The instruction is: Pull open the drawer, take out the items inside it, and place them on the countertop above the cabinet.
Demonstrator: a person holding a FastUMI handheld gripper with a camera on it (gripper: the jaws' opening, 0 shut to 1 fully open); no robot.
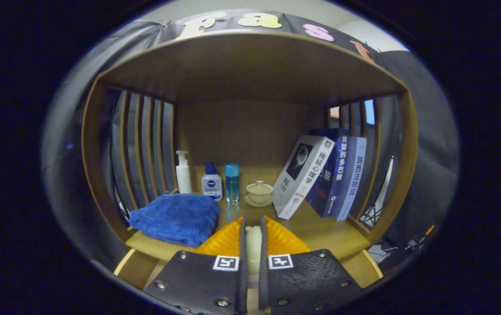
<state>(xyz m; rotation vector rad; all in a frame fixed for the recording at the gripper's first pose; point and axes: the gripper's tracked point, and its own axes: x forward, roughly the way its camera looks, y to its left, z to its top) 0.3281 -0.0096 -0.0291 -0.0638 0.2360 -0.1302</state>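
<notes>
My gripper (252,224) is shut on a pale cream object (253,245). It is narrow and stands upright between the two fingers (228,240), pressed from both sides; most of it is hidden by them. I hold it over the front of the wooden countertop (320,236), inside the open-fronted shelf. Just beyond the fingertips stand a lidded tea bowl on a saucer (259,192) and a clear blue bottle (232,183). A folded blue towel (176,218) lies on the countertop, ahead and left of the fingers.
A white pump bottle (183,173) and a small blue-capped bottle (211,181) stand at the back left. Three books (320,175) lean against the right slatted wall (364,166). A wooden top board (250,65) roofs the shelf.
</notes>
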